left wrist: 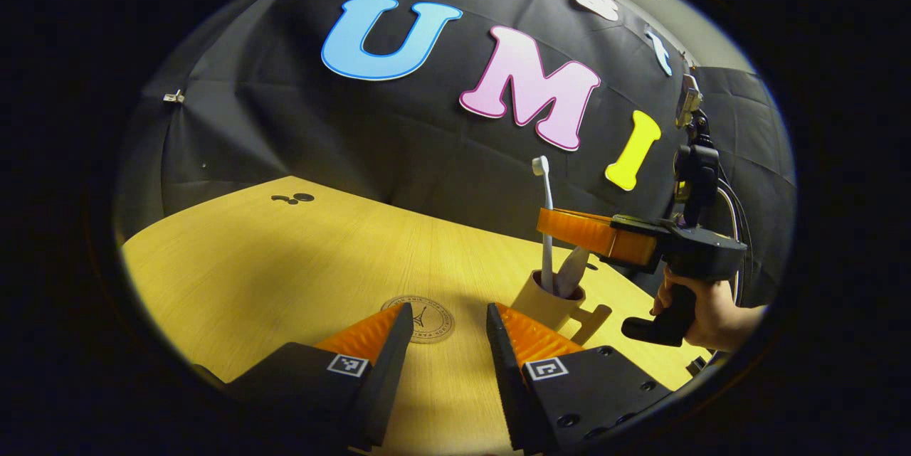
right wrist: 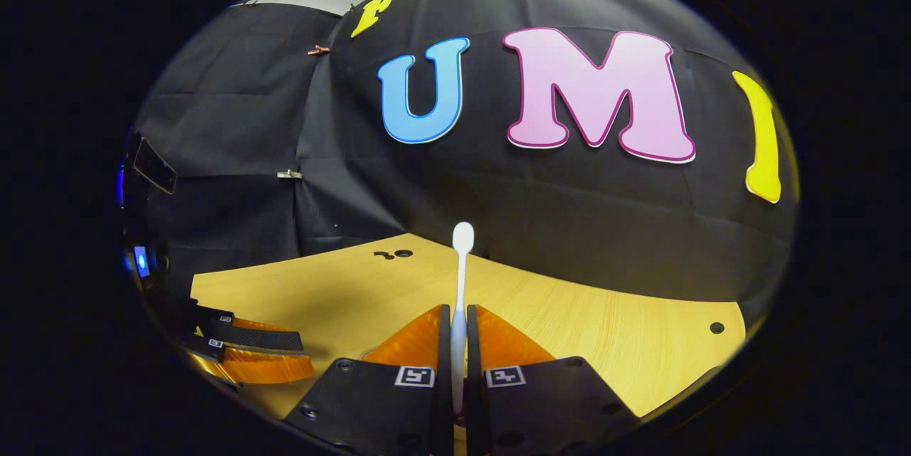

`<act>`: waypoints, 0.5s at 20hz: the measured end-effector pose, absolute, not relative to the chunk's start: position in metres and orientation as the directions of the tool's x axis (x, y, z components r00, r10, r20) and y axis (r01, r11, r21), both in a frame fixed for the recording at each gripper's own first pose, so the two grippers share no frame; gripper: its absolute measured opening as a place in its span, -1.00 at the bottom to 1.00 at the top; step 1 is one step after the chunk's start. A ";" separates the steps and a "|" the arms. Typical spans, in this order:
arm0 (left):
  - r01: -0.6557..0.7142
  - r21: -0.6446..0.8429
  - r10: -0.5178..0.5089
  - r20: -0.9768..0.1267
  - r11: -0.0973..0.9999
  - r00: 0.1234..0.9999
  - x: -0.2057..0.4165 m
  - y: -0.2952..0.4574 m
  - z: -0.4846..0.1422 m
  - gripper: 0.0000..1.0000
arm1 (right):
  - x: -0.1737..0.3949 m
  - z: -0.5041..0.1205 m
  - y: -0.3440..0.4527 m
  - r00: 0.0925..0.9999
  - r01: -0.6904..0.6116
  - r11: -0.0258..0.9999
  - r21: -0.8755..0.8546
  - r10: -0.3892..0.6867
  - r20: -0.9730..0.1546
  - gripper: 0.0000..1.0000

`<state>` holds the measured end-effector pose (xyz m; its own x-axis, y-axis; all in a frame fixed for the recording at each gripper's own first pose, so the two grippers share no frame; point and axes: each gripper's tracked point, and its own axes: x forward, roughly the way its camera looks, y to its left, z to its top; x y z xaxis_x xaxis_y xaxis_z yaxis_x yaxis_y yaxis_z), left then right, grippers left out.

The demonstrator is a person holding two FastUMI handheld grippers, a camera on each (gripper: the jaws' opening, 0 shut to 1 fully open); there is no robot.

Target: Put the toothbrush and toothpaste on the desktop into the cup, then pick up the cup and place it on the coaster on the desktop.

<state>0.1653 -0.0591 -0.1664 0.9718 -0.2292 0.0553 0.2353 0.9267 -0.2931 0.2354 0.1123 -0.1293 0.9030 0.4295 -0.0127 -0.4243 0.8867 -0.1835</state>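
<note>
The right gripper (right wrist: pixel 459 342) pinches the upright toothbrush (right wrist: pixel 461 278) between its nearly closed fingers, directly above the cup (left wrist: pixel 544 303), which also holds the toothpaste (left wrist: pixel 571 272). The coaster (left wrist: pixel 425 319) lies just beside the cup, ahead of the left gripper (left wrist: pixel 450 331), whose fingers are parted and empty.

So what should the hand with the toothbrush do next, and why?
Probably open the right gripper and let go. Its fingers press on the toothbrush, which stands upright with its lower end already in the cup, beside the toothpaste. The coaster waits, with the left gripper open near it.
</note>
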 end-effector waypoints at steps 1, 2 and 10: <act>0.235 -0.293 -0.229 0.057 0.927 0.972 0.165 -0.059 -0.166 0.30 | 0.235 -0.131 0.112 0.903 -0.426 0.885 -0.186 0.430 -0.020 -0.77; 0.235 -0.293 -0.229 0.057 0.927 0.972 0.165 -0.058 -0.166 0.31 | 0.235 -0.130 0.111 0.903 -0.426 0.885 -0.190 0.430 -0.022 -0.79; 0.243 -0.283 -0.238 0.051 0.928 0.970 0.164 -0.060 -0.166 0.30 | 0.223 -0.123 0.105 0.902 -0.429 0.889 -0.160 0.430 -0.033 -0.63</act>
